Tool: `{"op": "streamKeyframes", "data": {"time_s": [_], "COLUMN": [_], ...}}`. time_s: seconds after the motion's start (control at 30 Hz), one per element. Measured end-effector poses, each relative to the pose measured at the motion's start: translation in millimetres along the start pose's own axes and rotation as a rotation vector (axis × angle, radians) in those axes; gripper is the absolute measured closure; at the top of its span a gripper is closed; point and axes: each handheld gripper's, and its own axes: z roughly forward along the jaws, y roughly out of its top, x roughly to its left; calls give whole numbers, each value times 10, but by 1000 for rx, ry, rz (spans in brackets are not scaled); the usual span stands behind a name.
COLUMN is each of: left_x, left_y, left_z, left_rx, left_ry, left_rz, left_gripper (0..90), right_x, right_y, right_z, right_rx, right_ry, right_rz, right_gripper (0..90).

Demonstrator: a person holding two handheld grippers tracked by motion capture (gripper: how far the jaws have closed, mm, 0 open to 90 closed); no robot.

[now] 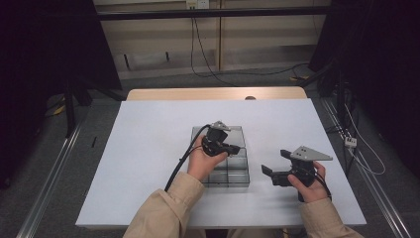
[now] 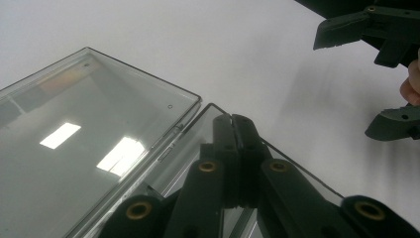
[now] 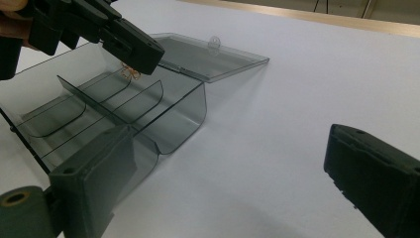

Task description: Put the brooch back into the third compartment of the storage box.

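A clear grey plastic box [image 1: 236, 174] with dividers stands on the white table, its lid [image 1: 236, 133] laid open flat behind it. My left gripper [image 1: 235, 148] hovers over the box's far compartments, jaws pressed together [image 2: 233, 119]. In the right gripper view a small golden wiry thing [image 3: 130, 72] shows right under the left gripper's tip [image 3: 143, 57]; I cannot tell whether it is pinched. My right gripper [image 1: 275, 162] stands open just right of the box, level, pointing at its side wall [image 3: 183, 114]. Nothing is between its jaws [image 3: 233, 178].
The white table top [image 1: 148, 148] has free room left and right of the box. A wooden edge [image 1: 213, 93] runs along its far side. The left gripper's black cable [image 1: 183, 158] trails back along the sleeve. Dark stands and floor cables surround the table.
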Motion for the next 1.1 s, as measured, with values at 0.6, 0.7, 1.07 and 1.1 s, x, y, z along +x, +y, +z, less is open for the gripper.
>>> {"op": "streamKeyframes", "data": {"time_s": [0.6, 0.7, 1.07, 1.1], "left_x": [-9, 0, 20, 21], "left_y": [-32, -34, -38, -37], "left_z": [71, 72, -12, -25], "left_rx": [7, 2, -14, -17], "left_ry": [-2, -9, 6, 9], "left_rz": [2, -5, -16, -18], "left_gripper": [895, 886, 742, 717], "right_x": [0, 0, 1, 1], "right_y": [-4, -2, -2, -2], "right_z": [0, 0, -1, -1], "right_rx": [3, 2, 2, 1], "right_ry": [0, 0, 0, 0], "right_rz": [1, 0, 2, 2], "right_gripper": [56, 55, 55, 55]}}
